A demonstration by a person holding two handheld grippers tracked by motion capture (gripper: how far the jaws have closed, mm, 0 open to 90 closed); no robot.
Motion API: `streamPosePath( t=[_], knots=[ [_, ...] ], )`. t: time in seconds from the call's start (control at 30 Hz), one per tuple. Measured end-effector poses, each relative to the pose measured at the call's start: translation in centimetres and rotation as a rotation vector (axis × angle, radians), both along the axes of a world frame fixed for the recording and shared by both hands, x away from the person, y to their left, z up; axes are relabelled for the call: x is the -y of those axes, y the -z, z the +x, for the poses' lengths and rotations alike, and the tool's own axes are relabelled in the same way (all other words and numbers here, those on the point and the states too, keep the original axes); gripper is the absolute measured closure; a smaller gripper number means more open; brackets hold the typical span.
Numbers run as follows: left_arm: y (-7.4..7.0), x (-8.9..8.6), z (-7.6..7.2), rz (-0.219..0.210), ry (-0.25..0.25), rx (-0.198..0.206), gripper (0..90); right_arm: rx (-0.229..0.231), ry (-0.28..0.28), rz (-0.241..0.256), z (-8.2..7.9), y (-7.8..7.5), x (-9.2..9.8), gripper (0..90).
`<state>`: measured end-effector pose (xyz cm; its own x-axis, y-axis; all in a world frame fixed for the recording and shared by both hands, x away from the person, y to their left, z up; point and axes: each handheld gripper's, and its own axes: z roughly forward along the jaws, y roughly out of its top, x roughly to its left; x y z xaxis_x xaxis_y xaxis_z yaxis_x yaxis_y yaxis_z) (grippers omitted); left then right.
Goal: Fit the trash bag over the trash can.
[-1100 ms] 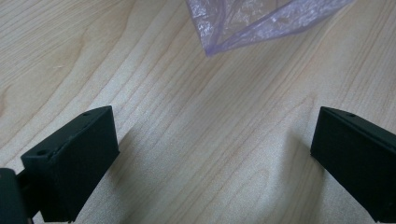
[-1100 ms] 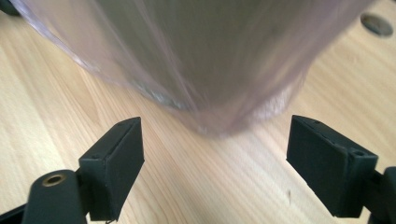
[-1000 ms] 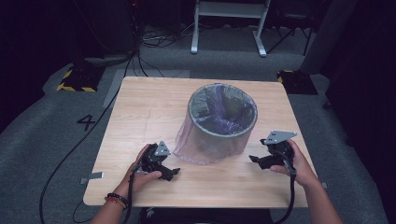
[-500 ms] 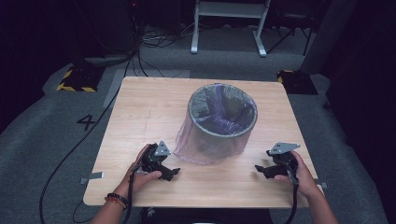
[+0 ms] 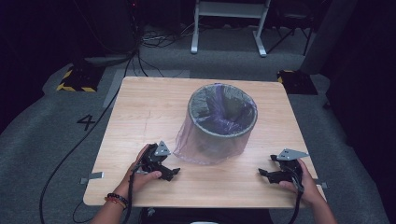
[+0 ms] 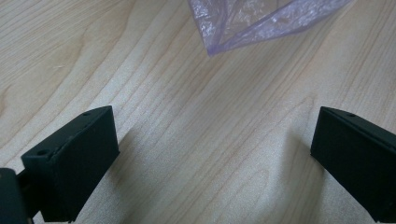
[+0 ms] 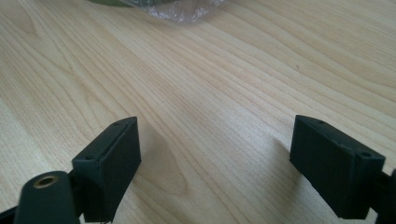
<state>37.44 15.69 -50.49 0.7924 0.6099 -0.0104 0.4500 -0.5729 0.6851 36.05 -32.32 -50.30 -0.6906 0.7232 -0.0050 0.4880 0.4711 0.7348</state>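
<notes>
A grey round bin (image 5: 222, 122) stands near the middle of the wooden table (image 5: 140, 112), lined with a thin purple plastic bag (image 5: 194, 144) that hangs down over its outside to the tabletop. My left gripper (image 5: 169, 172) rests on the table at the front left, just left of the bag's hem, open with nothing between its jaws. A corner of the purple bag (image 6: 243, 23) shows ahead of it in the left gripper view. My right gripper (image 5: 264, 173) rests at the front right, open and holding nothing. The bag's edge (image 7: 187, 9) lies far ahead of it.
The table stands on grey carpet marked with a number 4 (image 5: 87, 122). Cables (image 5: 154, 42) and a white metal frame (image 5: 229, 23) lie beyond the far edge. Yellow-black striped blocks (image 5: 74, 81) sit at the far left, another dark block (image 5: 294, 79) at the far right.
My right gripper has moved back toward the table's front right edge, away from the bin, and settled lower on the table. The left gripper has stayed put.
</notes>
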Motion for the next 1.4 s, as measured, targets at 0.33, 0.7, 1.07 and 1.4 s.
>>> streamPosePath(
  t=[0.33, 0.7, 1.07, 1.4],
  knots=[
    [0.0, -0.1, -0.2, 0.001, -0.008, 0.003, 1.2, 0.003, 0.085, 0.006, -0.9, 0.1, 1.2, 15.9],
    [0.0, -0.1, -0.2, 0.0, 0.011, -0.001, 0.8, 0.005, 0.108, 0.004, -1.1, 0.1, 1.4, 15.2],
    [0.0, 0.1, 0.1, 0.001, 0.019, -0.001, 0.1, 0.004, 0.11, 0.003, -1.1, 0.1, 1.4, 14.9],
    [0.0, 0.2, 0.3, 0.0, 0.027, -0.003, 0.0, 0.005, 0.11, 0.002, -1.1, 0.1, 1.4, 14.9]
  ],
)
